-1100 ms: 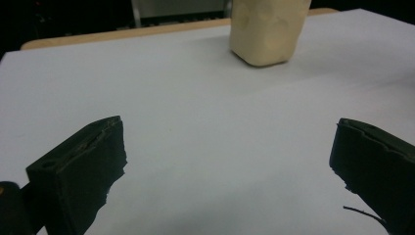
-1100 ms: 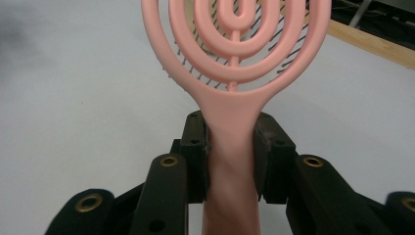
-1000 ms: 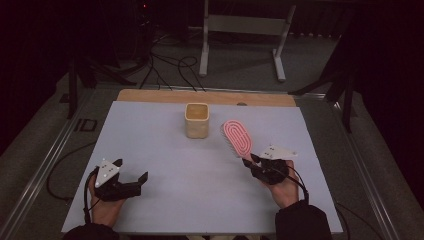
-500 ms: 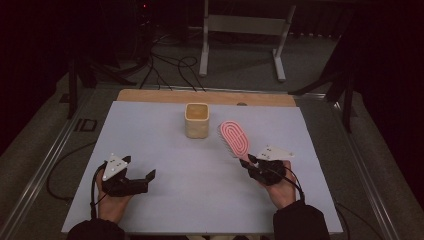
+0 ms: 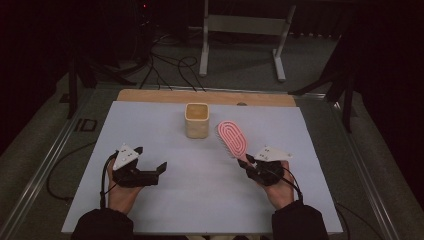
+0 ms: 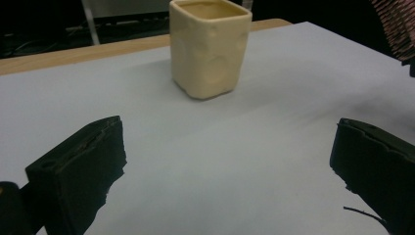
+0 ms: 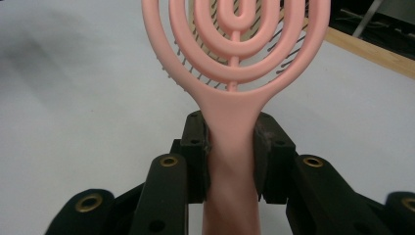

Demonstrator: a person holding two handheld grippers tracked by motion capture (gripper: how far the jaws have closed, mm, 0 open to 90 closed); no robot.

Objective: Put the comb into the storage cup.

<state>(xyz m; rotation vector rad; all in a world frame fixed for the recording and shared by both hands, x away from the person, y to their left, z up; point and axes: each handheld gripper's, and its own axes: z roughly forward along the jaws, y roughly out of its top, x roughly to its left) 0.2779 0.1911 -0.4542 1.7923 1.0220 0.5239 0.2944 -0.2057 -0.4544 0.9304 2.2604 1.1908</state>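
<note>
Pink plastic hairbrush [image 5: 232, 139] with looped oval head: right of frame centre, handle clamped in the right gripper [image 5: 250, 163] fingers, long axis pointing up-left toward the cream square ceramic cup [image 5: 196, 120]. Left gripper [image 5: 159, 169], lower left: fingers wide apart, empty, farther from the cup.

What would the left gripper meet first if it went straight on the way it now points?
Probably the cream square cup: it stands ahead, slightly left of centre between the open jaws of the left gripper, with bare white table before it. Depth is uncertain.
</note>
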